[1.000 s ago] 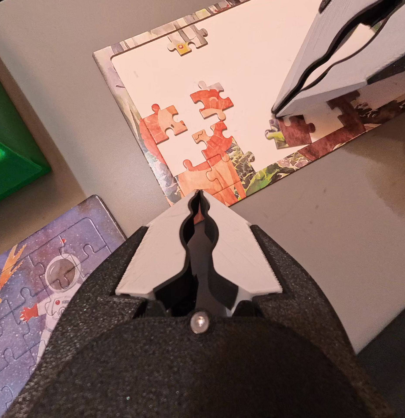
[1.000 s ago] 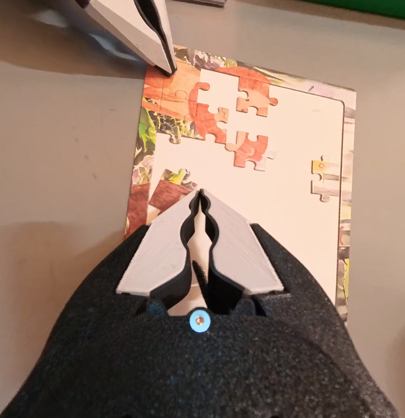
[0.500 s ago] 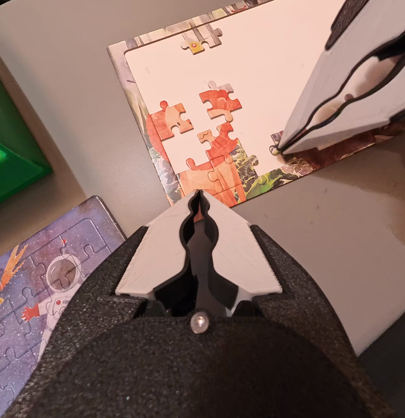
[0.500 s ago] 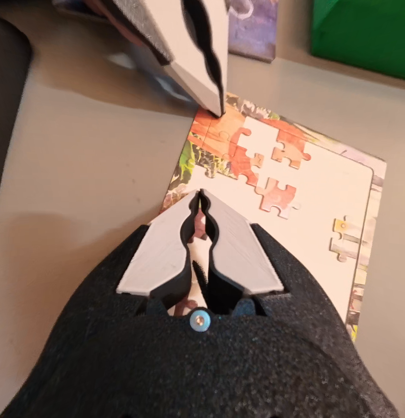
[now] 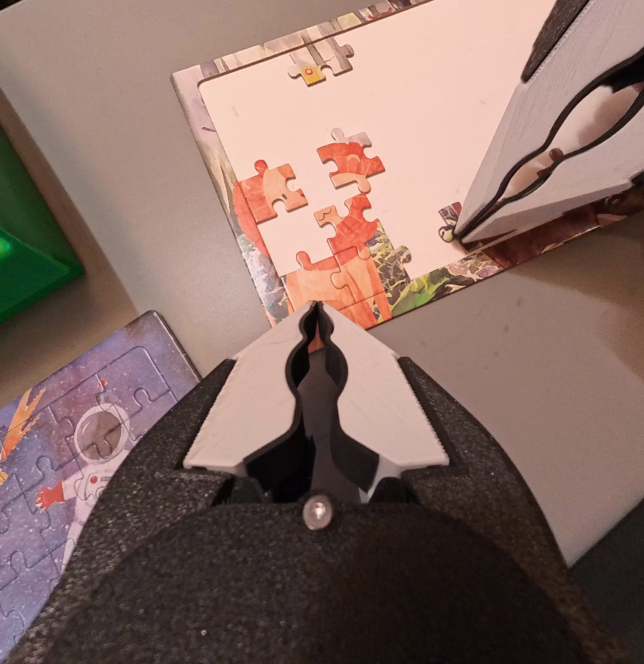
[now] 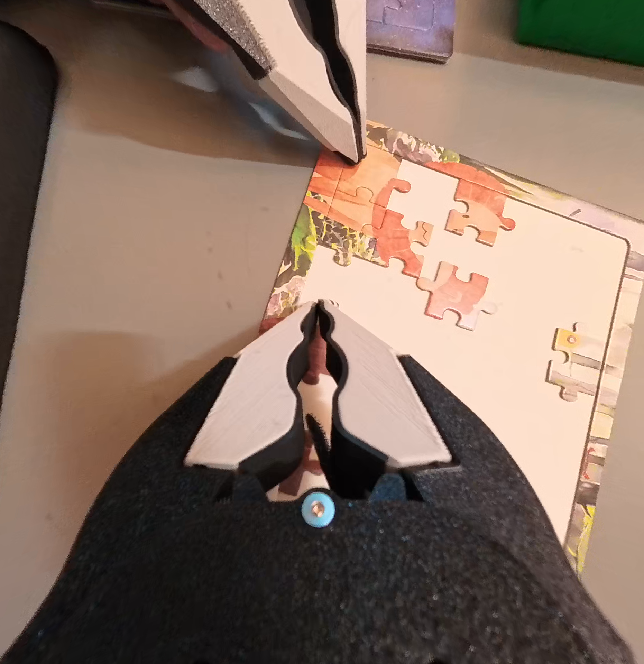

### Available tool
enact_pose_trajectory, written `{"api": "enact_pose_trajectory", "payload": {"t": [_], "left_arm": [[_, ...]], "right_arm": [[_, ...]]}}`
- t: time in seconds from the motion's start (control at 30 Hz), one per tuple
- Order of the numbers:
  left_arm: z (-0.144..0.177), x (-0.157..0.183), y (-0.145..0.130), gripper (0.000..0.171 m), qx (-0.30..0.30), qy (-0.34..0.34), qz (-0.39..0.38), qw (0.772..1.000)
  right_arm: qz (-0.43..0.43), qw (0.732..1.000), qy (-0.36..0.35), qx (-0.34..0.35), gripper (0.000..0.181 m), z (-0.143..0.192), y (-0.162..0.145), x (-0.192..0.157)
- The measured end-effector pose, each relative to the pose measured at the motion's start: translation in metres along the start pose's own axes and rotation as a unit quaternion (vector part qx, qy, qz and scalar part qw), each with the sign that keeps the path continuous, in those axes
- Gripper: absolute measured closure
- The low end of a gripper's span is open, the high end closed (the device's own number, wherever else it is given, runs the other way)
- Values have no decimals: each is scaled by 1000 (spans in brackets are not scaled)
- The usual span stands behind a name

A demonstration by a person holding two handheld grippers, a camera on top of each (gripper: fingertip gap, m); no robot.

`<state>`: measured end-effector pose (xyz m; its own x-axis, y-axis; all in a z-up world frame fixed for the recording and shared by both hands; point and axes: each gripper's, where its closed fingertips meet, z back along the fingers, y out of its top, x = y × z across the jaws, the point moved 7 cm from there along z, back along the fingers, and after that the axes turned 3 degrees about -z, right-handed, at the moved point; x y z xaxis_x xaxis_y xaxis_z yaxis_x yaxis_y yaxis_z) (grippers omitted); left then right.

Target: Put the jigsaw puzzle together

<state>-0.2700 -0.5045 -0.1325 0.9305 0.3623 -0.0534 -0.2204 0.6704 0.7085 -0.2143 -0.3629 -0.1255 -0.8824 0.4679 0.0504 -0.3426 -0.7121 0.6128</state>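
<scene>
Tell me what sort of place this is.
Probably a tabletop puzzle station indoors, though the room itself is out of view. A half-filled jigsaw tray lies on a plain grey table, beside a finished astronaut puzzle and a green box.

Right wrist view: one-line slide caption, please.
Both shut grippers, right and left, press tips on the partly filled puzzle tray.
</scene>
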Motion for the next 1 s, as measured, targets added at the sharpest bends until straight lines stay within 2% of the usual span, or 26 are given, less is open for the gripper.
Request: {"api": "enact_pose_trajectory", "payload": {"t": [0.1, 0.27, 1.0], "left_arm": [[0, 0, 0, 171, 0, 0, 0, 1000], [0, 0, 0, 171, 0, -1, 1, 1000], [0, 1, 0, 171, 0, 2, -2, 1000]], "right_arm": [[-10, 1000, -21, 5, 181, 11, -4, 8], [-34, 999, -15, -19, 181, 19, -22, 8], [-33, 999, -32, -8, 181, 18, -18, 3]]}}
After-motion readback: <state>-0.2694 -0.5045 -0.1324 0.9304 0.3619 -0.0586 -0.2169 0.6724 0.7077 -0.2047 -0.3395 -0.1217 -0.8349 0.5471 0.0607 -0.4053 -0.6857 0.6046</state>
